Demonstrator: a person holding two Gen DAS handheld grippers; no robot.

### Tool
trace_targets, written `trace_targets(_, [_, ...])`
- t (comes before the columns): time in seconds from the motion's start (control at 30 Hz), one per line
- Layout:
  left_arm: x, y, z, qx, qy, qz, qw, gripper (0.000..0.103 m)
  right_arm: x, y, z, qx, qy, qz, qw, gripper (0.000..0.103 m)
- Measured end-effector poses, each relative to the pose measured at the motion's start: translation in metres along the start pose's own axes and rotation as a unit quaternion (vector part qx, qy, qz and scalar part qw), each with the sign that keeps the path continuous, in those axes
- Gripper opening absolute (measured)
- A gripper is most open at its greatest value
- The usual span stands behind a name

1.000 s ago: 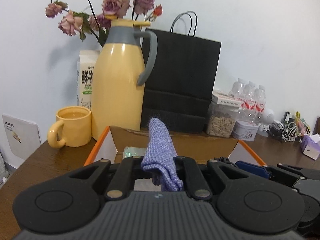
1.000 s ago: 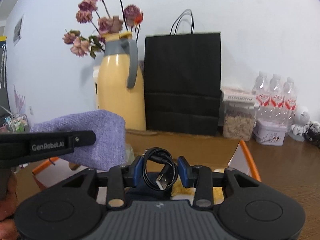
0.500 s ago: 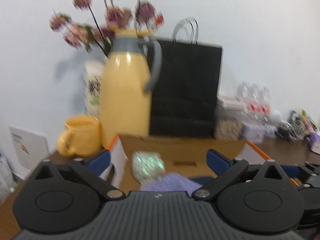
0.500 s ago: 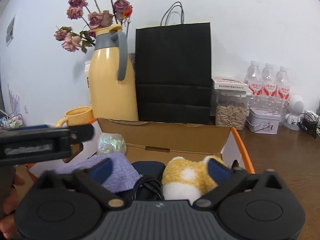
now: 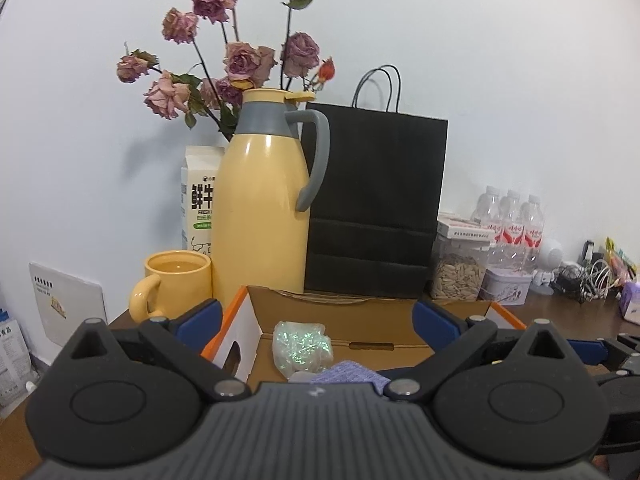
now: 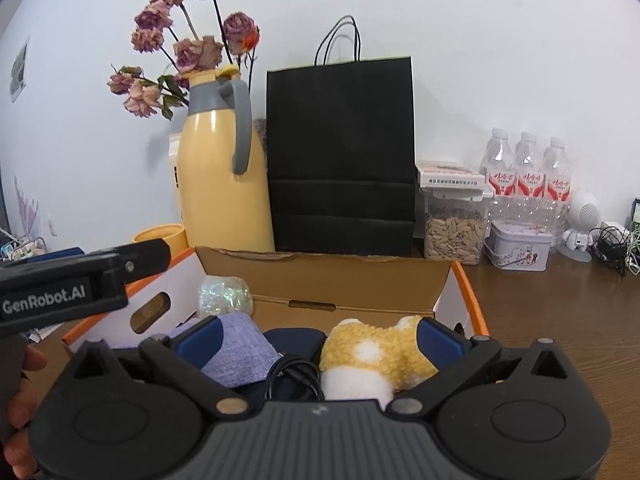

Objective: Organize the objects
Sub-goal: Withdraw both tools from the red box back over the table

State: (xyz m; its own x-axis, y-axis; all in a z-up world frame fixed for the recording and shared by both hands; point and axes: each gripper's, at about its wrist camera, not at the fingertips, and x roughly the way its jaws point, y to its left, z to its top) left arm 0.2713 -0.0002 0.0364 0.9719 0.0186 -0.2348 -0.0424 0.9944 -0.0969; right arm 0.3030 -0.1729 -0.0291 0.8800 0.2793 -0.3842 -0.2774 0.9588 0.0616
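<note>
My right view alone shows the plush toy point(image 6: 362, 356) and black cable point(image 6: 294, 378) in the cardboard box point(image 6: 320, 266) beside the purple cloth point(image 6: 240, 346); both tongs point(image 5: 316, 316) point(image 6: 318, 334) just spread wide, empty; yellow jug point(image 5: 260, 208) stands beyond.

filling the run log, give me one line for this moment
left gripper: open, empty | right gripper: open, empty | purple cloth, cable: in cardboard box

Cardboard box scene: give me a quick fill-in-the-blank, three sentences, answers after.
1. The purple cloth lies inside the cardboard ____.
2. Behind the box stands a black paper ____, right of the yellow jug.
3. Both grippers' jaws are ____, holding nothing.

Answers: box; bag; open
</note>
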Motion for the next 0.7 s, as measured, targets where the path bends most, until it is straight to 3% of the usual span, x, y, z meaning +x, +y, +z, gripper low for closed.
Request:
trace_targets(0.2, [-0.03,0.009,0.01,-0.021,-0.021,-0.006,0.9995,0.103,-0.032,0.001,0.0,-0.009,-0.025,0.011,1.0,0.103])
trace_targets(0.43, [-0.065,0.018,0.008,-0.017,-0.01,-0.008,0.9998,0.103,-0.07,0.007,-0.009,-0.027,-0.032,0.019,0.999,0.103])
trace_targets(0.7, [-0.108,0.034,-0.011,0.009,0.022,0.0,0.9997,0.103,-0.11,0.004,-0.037,-0.027,0.006,0.029,0.999,0.103])
